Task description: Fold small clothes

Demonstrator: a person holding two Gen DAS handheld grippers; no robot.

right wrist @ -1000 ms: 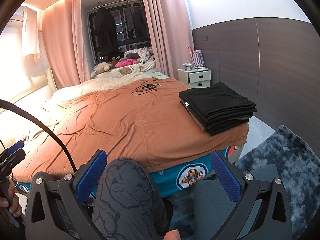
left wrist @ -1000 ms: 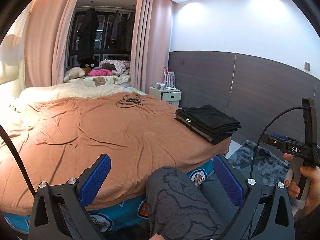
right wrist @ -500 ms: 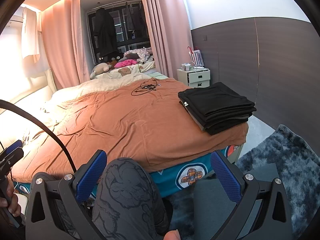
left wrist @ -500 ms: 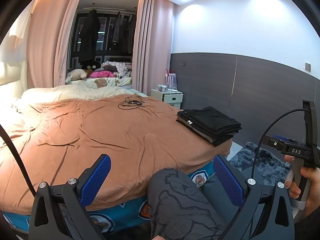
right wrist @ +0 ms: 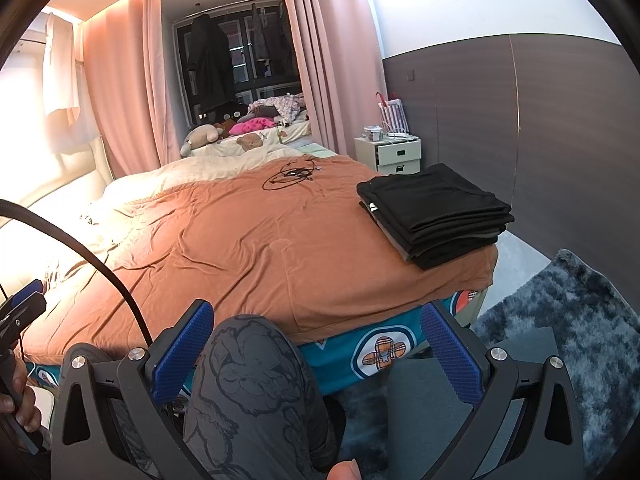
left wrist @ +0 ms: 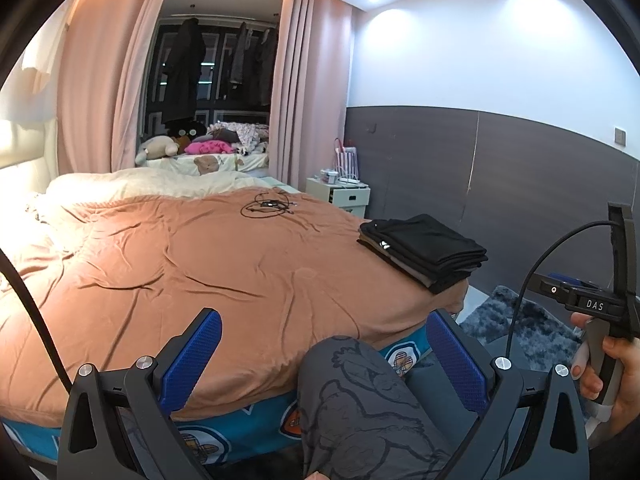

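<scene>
A stack of folded black and grey clothes lies on the bed's near right corner; it also shows in the right wrist view. My left gripper is open and empty, held off the bed's near edge above the person's knee. My right gripper is open and empty too, over the same patterned grey trouser knee. Both grippers are well short of the stack. No unfolded garment shows on the bed.
The bed has an orange cover and a tangle of black cables at its far side. A white nightstand stands by the grey wall. A shaggy blue-grey rug lies on the floor at the right.
Both grippers stay open and almost still. The left wrist view has tilted slightly, so the bed and the stack sit a little lower in it.
</scene>
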